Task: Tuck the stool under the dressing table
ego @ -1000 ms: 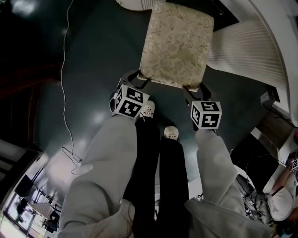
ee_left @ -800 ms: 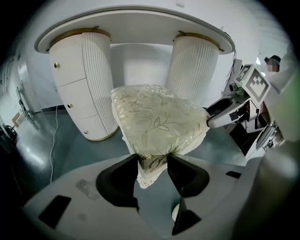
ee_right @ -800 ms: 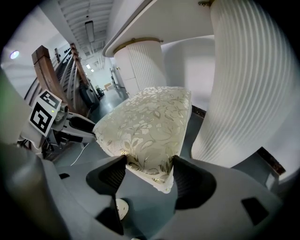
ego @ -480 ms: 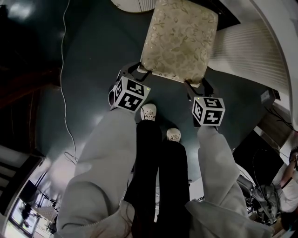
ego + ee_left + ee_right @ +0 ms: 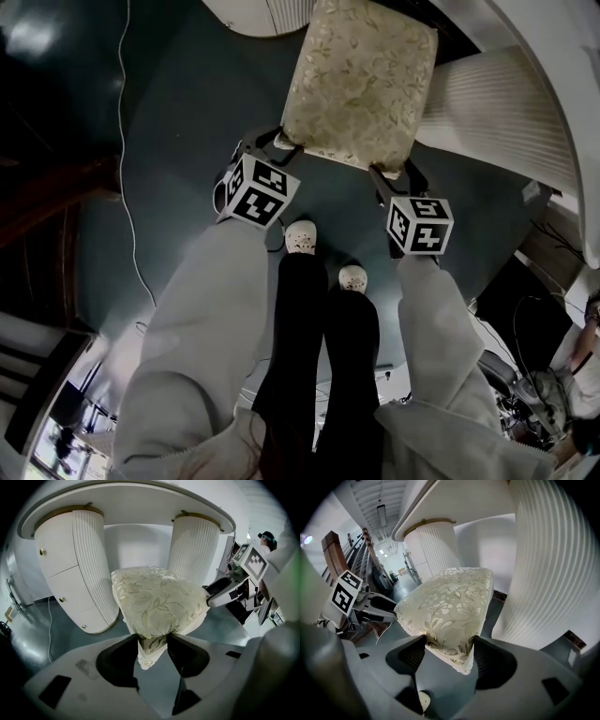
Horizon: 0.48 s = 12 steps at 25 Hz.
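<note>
Dark glossy floor [image 5: 169, 141] runs beneath a white dressing table [image 5: 140, 498] whose top rests on two ribbed pedestals. The left pedestal [image 5: 77, 569] has knobbed fronts, all closed, so what they hold cannot be seen. The stool [image 5: 361, 80], with a pale floral cushion, stands facing the gap between the pedestals, its far edge at the mouth of the opening and its near edge out on the open floor. Compared with a second ago, the stool sits slightly further up the head view toward the table, more of the white pedestal shows at the top edge, and the person's pale shoes [image 5: 300, 236] have stepped forward after it. The left gripper [image 5: 153, 641] is clamped on the cushion's near left corner, jaws pressing both sides of the fabric. The right gripper [image 5: 449, 644] is clamped likewise on the near right corner. A thin cable [image 5: 127, 169] trails along the floor at the left.
</note>
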{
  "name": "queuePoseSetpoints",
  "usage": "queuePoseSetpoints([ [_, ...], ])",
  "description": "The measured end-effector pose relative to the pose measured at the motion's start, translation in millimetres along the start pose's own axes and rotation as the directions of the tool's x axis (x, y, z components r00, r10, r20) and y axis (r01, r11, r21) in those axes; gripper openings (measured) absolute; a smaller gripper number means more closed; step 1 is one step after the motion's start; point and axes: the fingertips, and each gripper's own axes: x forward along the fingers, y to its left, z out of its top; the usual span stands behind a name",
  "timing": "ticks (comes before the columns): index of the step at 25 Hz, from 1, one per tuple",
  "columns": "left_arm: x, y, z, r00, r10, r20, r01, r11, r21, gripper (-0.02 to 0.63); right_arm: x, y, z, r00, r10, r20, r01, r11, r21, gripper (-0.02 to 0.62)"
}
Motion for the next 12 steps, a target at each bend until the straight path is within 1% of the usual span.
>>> queuePoseSetpoints([
  [3,4.4,-1.7,2.7,1.000,-0.009,-0.001,0.009,1.000,0.009,0.198,0.8,-5.1,0.3,1.000,-0.004,0.011,0.004,1.000,0.002,0.374],
  [7,8.5,9.6,10.0,1.000,0.008,0.011,-0.008,1.000,0.012,0.196,5.8,-5.6,9.0,0.999,-0.015,0.044,0.014,1.000,0.022,0.370],
  [12,15.2,24.7,22.1,0.999,0.032,0.007,-0.032,0.999,0.020,0.193,14.1,-9.2,21.4,0.999,-0.010,0.054,0.009,0.999,0.034,0.368],
])
